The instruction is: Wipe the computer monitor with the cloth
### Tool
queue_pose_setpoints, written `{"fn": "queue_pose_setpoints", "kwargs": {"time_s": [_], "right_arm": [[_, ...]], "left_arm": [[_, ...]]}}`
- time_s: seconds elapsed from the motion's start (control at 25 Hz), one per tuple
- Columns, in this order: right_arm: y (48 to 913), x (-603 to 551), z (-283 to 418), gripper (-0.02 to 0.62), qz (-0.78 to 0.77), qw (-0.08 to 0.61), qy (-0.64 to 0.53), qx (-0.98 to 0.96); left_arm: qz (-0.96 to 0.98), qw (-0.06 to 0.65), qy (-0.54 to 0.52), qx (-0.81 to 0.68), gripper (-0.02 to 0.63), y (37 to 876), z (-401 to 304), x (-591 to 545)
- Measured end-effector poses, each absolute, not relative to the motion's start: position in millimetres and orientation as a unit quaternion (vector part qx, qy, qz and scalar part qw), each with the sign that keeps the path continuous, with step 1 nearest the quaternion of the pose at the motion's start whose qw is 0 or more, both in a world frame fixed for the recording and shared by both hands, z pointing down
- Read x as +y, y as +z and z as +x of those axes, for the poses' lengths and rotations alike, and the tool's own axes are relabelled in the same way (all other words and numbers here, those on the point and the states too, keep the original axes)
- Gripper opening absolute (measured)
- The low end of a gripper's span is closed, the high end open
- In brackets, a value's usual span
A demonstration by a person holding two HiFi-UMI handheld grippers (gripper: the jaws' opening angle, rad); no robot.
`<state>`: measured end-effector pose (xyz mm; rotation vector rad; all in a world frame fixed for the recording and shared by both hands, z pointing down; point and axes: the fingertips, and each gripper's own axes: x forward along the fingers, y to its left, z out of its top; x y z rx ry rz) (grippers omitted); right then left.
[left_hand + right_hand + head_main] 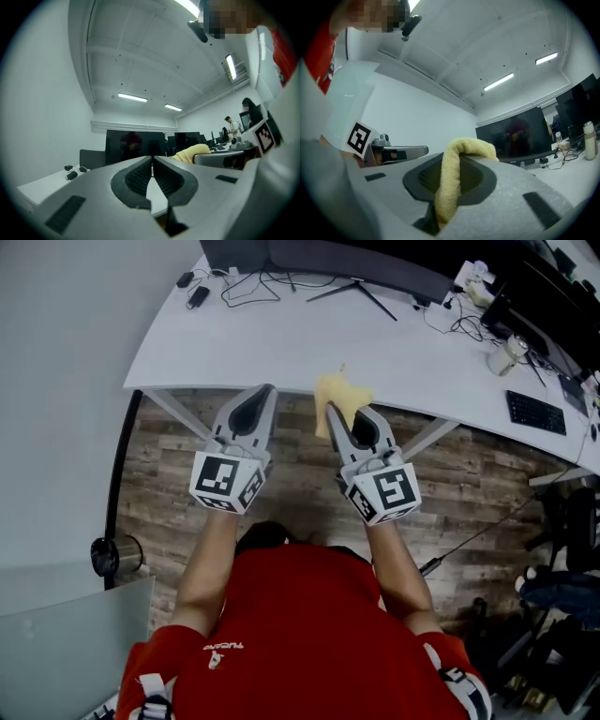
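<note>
A wide black monitor [356,263] stands on a thin stand at the back of the white desk [281,348]; it also shows dark in the left gripper view [136,145] and the right gripper view [515,133]. My right gripper [335,409] is shut on a yellow cloth [339,397], which drapes over its jaws [457,168]. It hovers at the desk's front edge, short of the monitor. My left gripper [266,392] is beside it, shut and empty, its jaws pressed together [152,161].
Cables and small black adapters [197,292] lie at the desk's back left. A keyboard [535,412], a cup [507,355] and more screens sit to the right. A bin [117,556] stands on the wood floor at left. People stand far off [230,126].
</note>
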<state>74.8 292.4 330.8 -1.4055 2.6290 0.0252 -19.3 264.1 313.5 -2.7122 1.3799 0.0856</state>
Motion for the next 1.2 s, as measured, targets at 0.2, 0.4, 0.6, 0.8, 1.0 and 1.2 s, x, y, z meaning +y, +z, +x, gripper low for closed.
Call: {"fn": "queue_pose_setpoints", "kwargs": {"time_s": [0.2,0.4,0.6,0.8,1.0,1.2], "right_arm": [[333,275,81,0.063,-0.465,0.084,0.011,0.881],[330,246,79,0.063,-0.465,0.083,0.024,0.881],[340,198,68,0.063,-0.473,0.074,0.027,0.877],[345,122,42,0.063,-0.486,0.059,0.017,0.872],[348,39,3,0.063,-0.499,0.051,0.001,0.865],[358,-45,-36,0.063,-0.514,0.039,-0.016,0.857]], "left_arm": [[-0.888,0.055,0.025,0.455,0.015,315,-13,249],[-0.888,0.064,0.036,0.453,0.015,315,-11,216],[-0.894,0.064,0.042,0.442,0.015,324,-16,165],[-0.896,0.053,0.044,0.439,0.015,329,-45,90],[-0.900,0.041,0.048,0.432,0.015,330,-81,7],[-0.909,0.039,0.035,0.413,0.015,339,-106,-68]]}}
